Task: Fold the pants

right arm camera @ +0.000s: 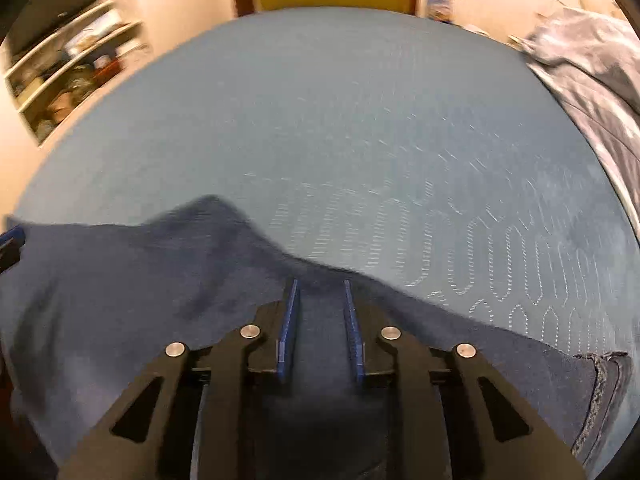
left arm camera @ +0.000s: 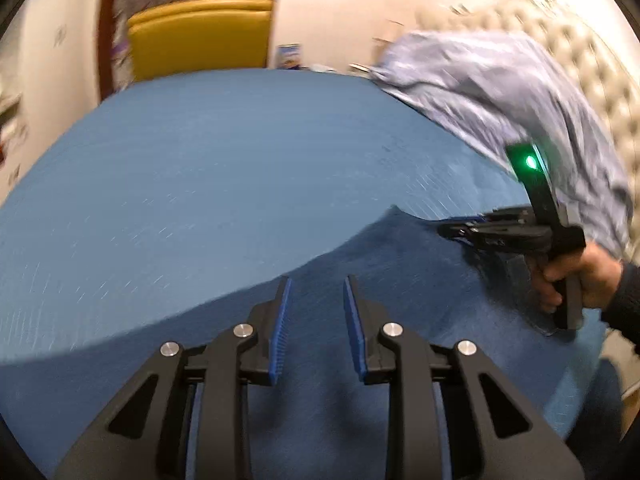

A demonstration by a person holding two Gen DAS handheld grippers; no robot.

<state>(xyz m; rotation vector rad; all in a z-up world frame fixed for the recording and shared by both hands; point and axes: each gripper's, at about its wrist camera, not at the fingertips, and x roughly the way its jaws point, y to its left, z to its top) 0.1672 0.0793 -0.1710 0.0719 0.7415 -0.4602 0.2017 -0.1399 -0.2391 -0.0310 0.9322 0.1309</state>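
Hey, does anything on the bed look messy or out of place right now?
Yes. The dark blue pants lie rumpled, their far edge bunched into a peak rather than flat. A light blue crumpled cloth is heaped at the bed's right side. Both the left gripper and right gripper are open above the pants.

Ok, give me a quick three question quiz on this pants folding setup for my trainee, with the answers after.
1. True or false: both the left gripper and right gripper have their jaws apart.
2. What dark garment lies under both grippers on the blue bedspread?
3. Which lies by the tufted headboard: A a crumpled light blue cloth, B a red towel, C a folded white shirt?

Key: 1 true. 2 the navy pants. 3 A.
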